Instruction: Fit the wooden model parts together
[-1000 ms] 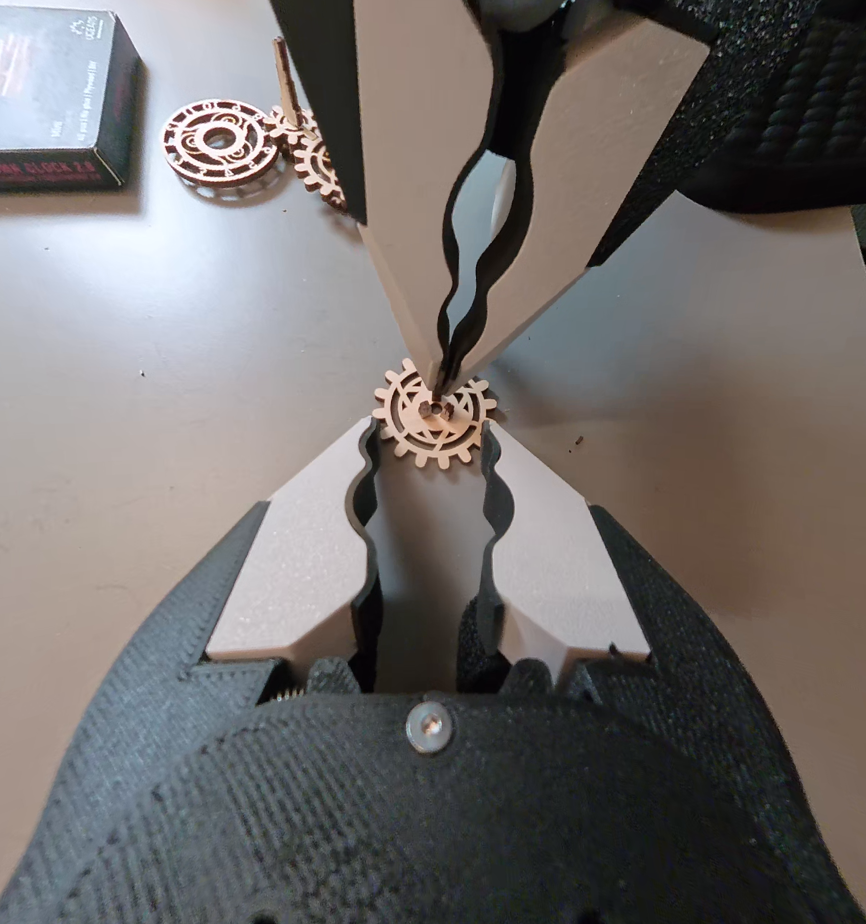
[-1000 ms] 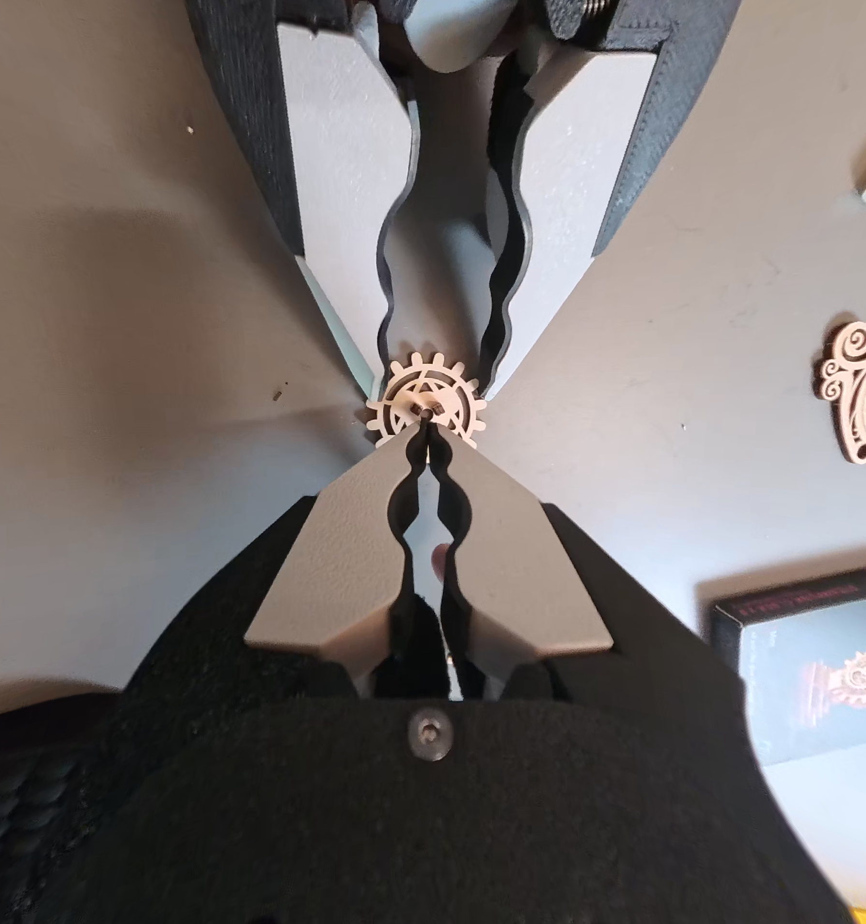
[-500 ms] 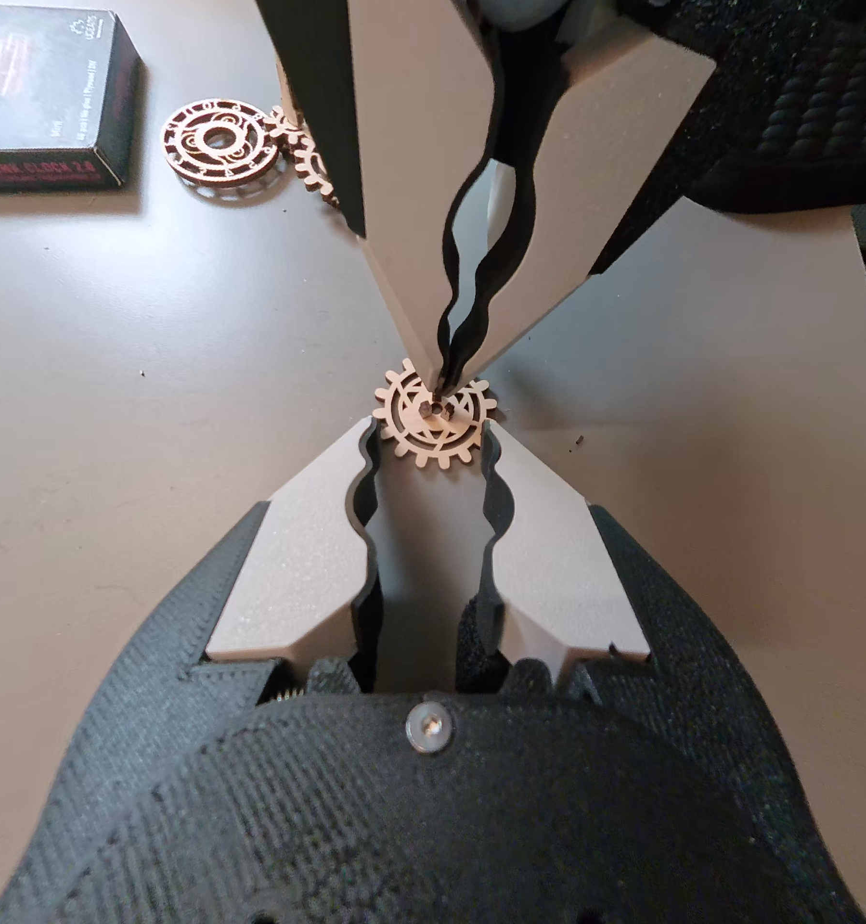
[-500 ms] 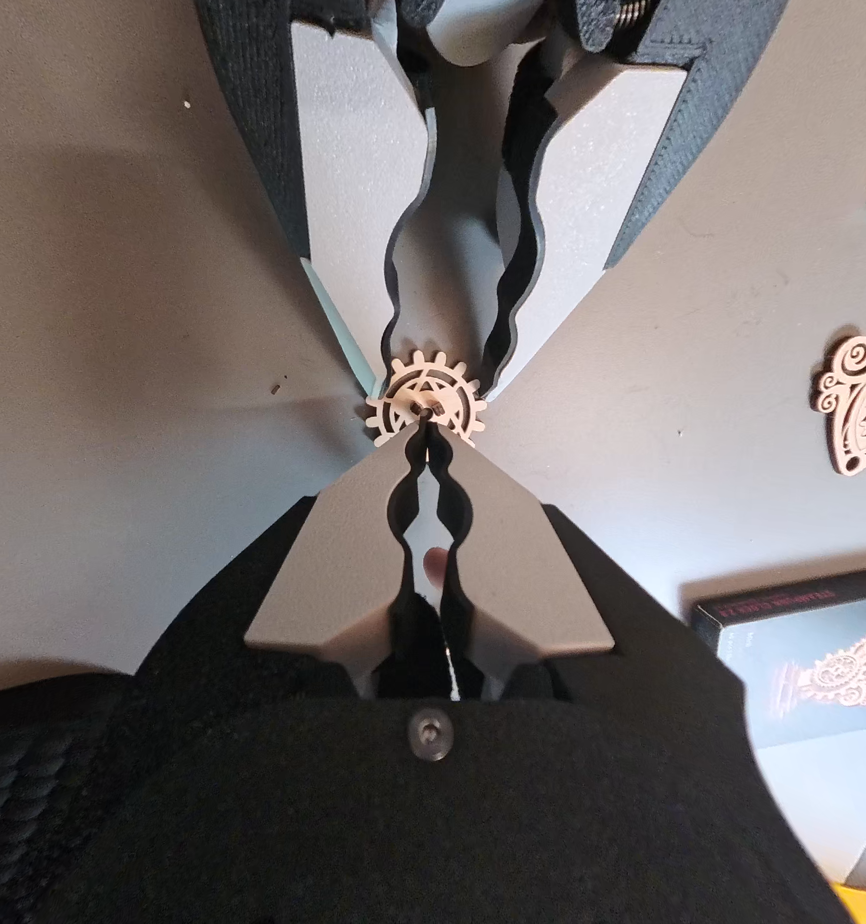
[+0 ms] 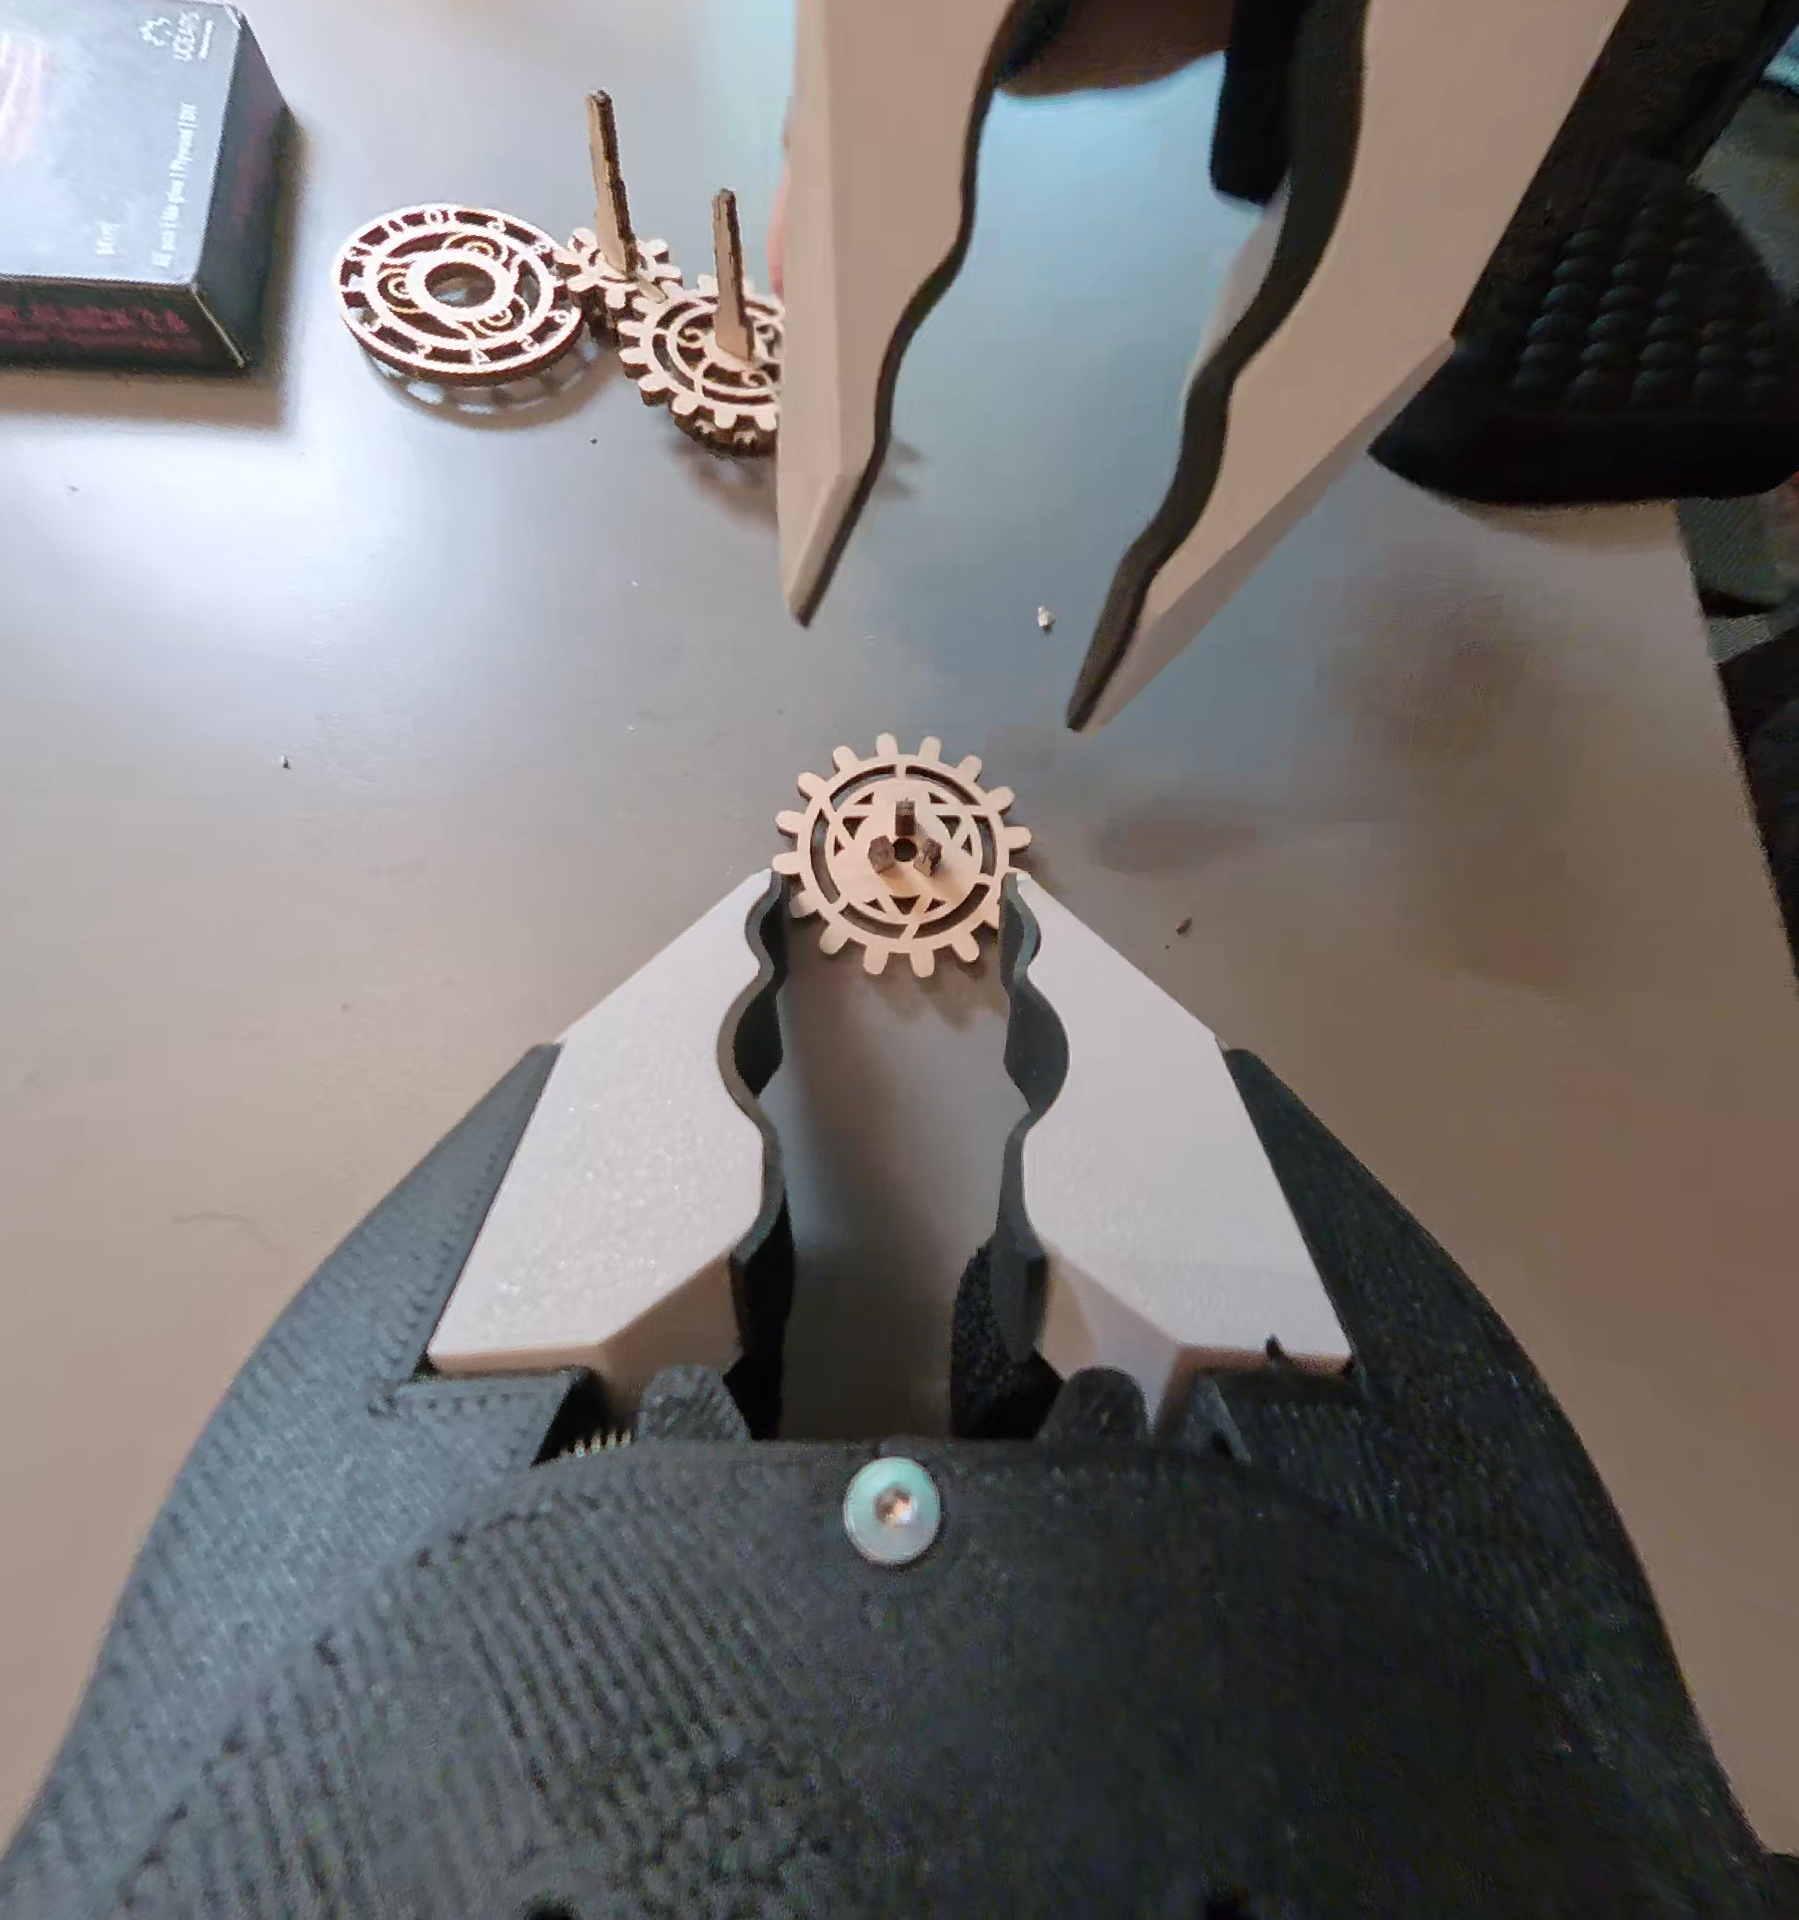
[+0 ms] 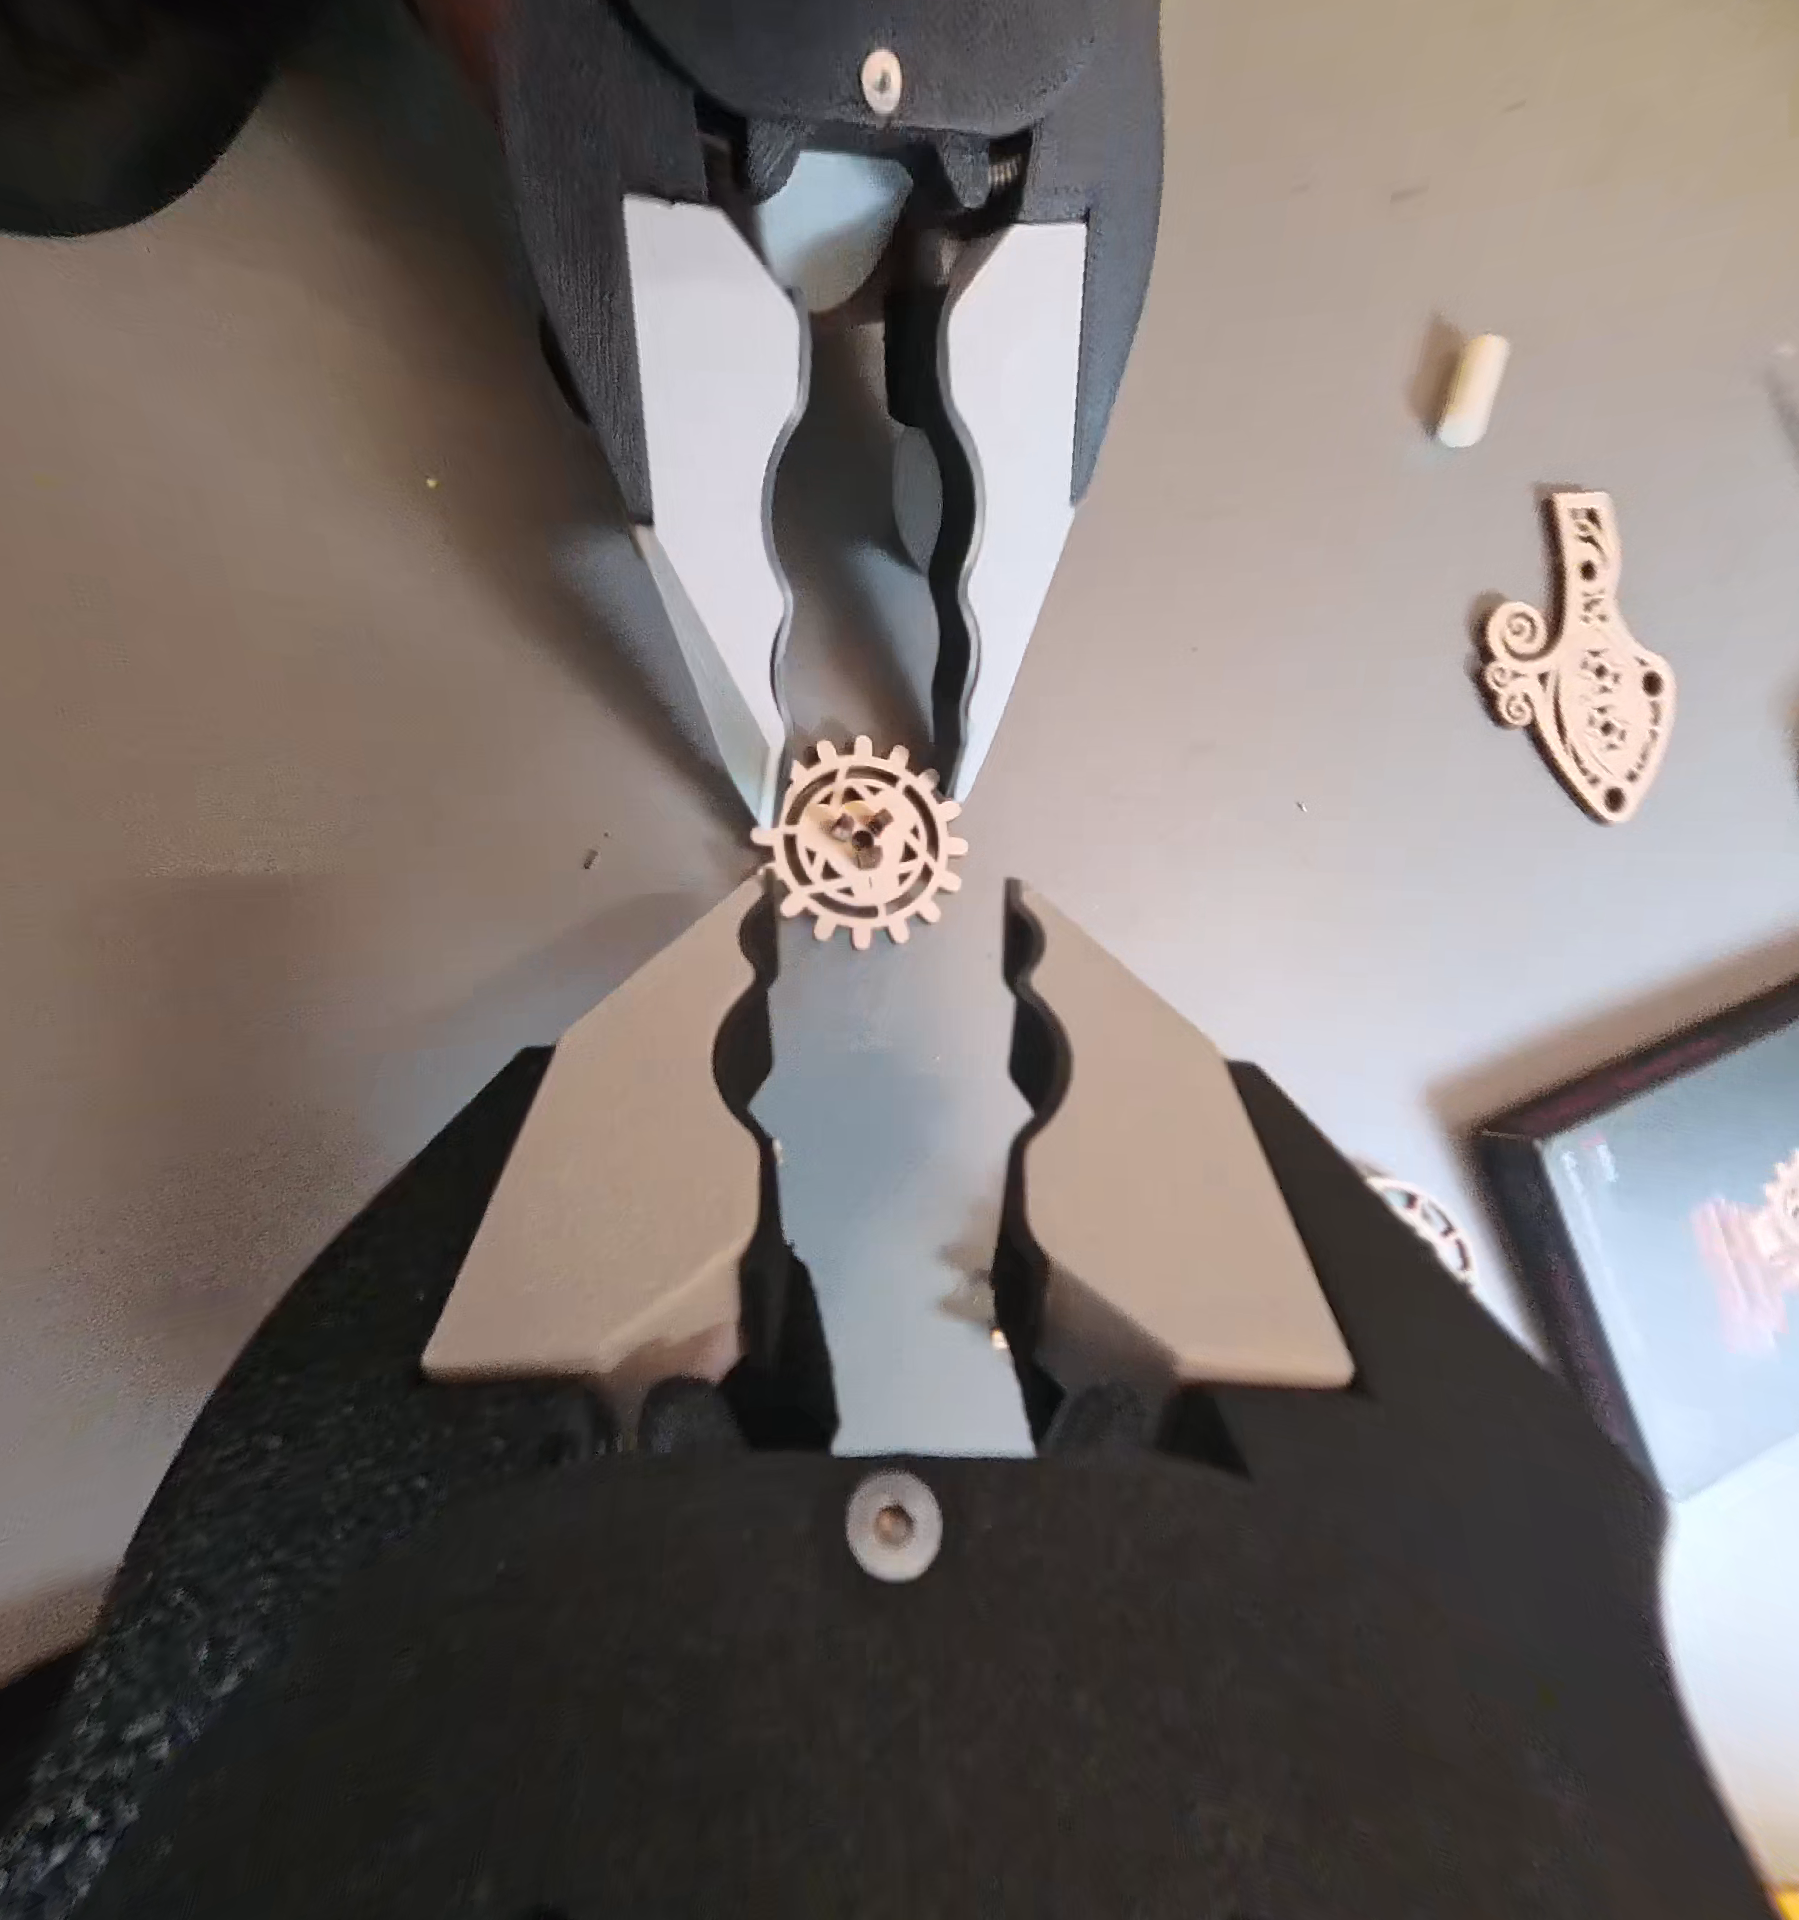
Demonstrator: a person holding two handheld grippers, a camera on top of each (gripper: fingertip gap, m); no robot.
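Note:
A small pale wooden gear (image 5: 895, 852) with three short dark pegs standing around its hub lies flat just over the grey table (image 5: 355, 831). My left gripper (image 5: 893, 906) is shut on the gear's rim, one fingertip on each side. In the right wrist view the gear (image 6: 864, 842) sits between the left gripper's (image 6: 864, 779) tips. My right gripper (image 6: 890, 894) is open and empty, its tips just short of the gear. In the left wrist view it (image 5: 942, 665) hangs beyond the gear, jaws spread wide.
A black box (image 5: 84, 187), a round wooden disc (image 5: 453, 291) and two gears with upright pegs (image 5: 713, 343) lie at the far left. In the right wrist view an ornate wooden part (image 6: 1570, 675), a small white cylinder (image 6: 1471, 390) and the box (image 6: 1705, 1226) are to the right. The left gripper's tips are roughly 4 cm from the right gripper's. Left tips and right tips are each some 15 cm from the round wooden disc (image 5: 453, 291).
My right gripper was shut with its tips at the gear's hub. It has opened and drawn back from the gear. The left gripper and gear have stayed put.

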